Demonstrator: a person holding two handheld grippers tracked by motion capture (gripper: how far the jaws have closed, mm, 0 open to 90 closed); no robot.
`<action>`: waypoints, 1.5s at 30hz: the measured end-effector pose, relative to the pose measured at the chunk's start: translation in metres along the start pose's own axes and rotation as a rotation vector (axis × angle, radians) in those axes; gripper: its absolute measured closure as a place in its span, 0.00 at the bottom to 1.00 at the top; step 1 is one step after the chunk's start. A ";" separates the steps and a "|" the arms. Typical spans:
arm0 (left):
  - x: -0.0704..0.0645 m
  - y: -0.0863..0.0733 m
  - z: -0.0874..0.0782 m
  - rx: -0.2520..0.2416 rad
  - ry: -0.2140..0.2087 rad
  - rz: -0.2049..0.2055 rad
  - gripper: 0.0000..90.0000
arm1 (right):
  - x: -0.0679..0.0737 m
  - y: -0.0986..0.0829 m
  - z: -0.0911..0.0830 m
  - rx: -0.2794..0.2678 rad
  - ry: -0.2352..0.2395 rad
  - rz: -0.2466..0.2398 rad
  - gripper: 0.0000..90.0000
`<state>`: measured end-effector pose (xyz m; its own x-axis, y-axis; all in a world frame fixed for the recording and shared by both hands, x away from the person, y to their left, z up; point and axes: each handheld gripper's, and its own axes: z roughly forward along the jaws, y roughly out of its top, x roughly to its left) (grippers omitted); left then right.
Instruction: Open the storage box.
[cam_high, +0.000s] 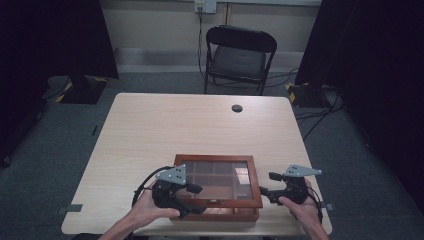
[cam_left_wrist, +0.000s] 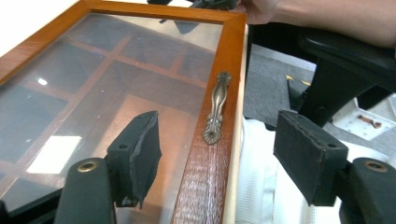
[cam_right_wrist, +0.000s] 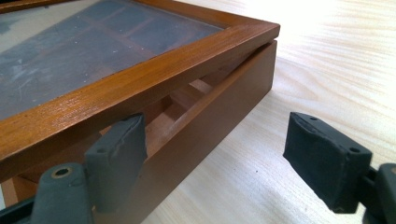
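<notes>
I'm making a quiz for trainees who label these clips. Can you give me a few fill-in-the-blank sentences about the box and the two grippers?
1. The lid of the wooden box has a pane of ____ set in its frame.
2. In the right gripper view, the lid is slightly ____ off the base.
3. The metal handle lies between the ____ jaws of the left gripper.
4. Beyond the table stands a black ____.

Missing words: glass; raised; open; chair

One wooden box (cam_high: 218, 186), one chair (cam_high: 239, 55), two grippers (cam_high: 172, 192) (cam_high: 290, 190)
</notes>
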<state>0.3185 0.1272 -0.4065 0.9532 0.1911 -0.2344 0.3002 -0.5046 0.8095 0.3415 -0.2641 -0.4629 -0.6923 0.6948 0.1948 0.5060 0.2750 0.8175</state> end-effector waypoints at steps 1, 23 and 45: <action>-0.001 -0.001 0.000 0.008 0.017 0.007 0.33 | 0.000 0.000 0.000 -0.002 -0.003 0.002 0.22; 0.012 -0.023 -0.021 -0.171 0.155 -0.045 0.24 | -0.001 0.015 -0.020 -0.139 -0.097 -0.011 0.24; -0.007 -0.005 0.048 0.055 -0.044 0.054 0.76 | -0.012 0.002 -0.002 -0.031 -0.070 0.065 0.19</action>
<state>0.3118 0.0874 -0.4345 0.9683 0.1261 -0.2154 0.2488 -0.5592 0.7908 0.3500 -0.2732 -0.4620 -0.6200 0.7558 0.2104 0.5320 0.2079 0.8208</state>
